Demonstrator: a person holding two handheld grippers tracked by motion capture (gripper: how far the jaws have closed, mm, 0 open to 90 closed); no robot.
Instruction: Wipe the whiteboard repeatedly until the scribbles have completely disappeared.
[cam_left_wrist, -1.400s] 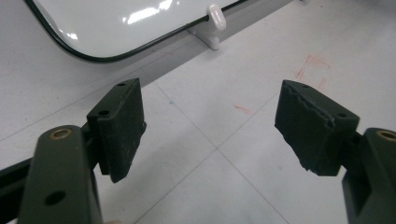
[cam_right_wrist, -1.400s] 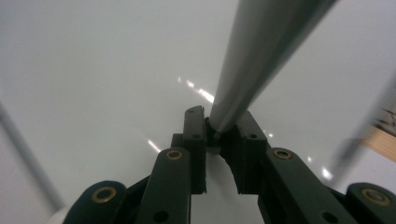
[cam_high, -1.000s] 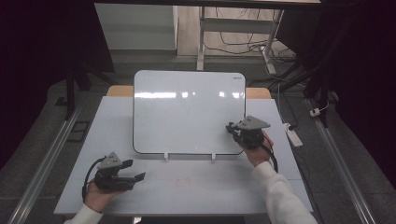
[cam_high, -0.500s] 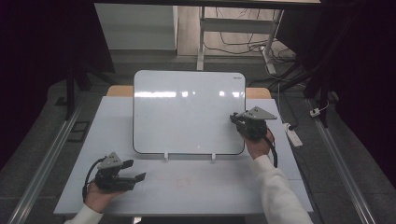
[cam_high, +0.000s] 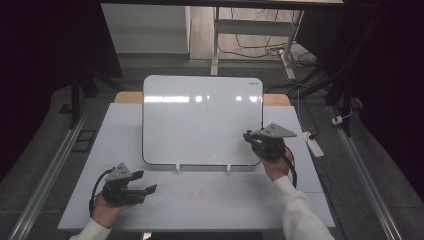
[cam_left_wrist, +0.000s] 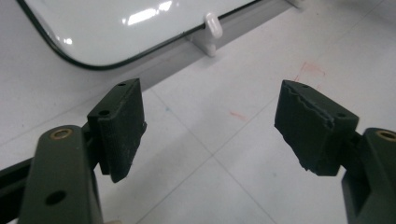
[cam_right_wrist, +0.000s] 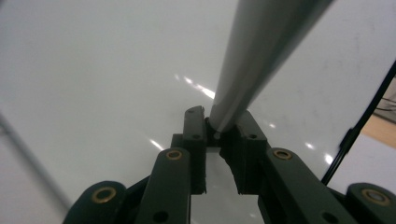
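High view: a whiteboard (cam_high: 200, 120) stands propped on the pale surface (cam_high: 215, 195), tilted back, its lower edge sitting in two small white clips (cam_high: 177, 168). The right hand-held gripper (cam_high: 250, 137) is at the board's lower right corner, its jaws pointing left across the board's face, with the person's right hand (cam_high: 276, 166) and white sleeve behind it. What it holds is too small to make out from here. The left hand-held gripper (cam_high: 150, 190) rests low on the surface near the front left corner, well apart from the board, jaws pointing right, held in the left hand (cam_high: 106, 209). Faint red marks (cam_high: 196, 193) lie on the surface between the two hands. Beyond the surface's right edge a white power strip (cam_high: 315, 146) lies on the floor.

Left gripper view: the left hand-held gripper (cam_left_wrist: 210, 126) is released, its two black pads set wide with bare surface between them. The board's rounded, black-rimmed corner (cam_left_wrist: 84, 60) and one clip (cam_left_wrist: 211, 27) lie ahead, along with the red marks (cam_left_wrist: 308, 70).

Right gripper view: the right hand-held gripper (cam_right_wrist: 219, 130) is clenched on a grey pen (cam_right_wrist: 261, 56), a round shaft that runs from between the pads up and away to the top right. Its far end runs out of frame. Behind it is the glossy white board (cam_right_wrist: 93, 84) with small light reflections, and the board's black rim (cam_right_wrist: 359, 126) crosses at the right.
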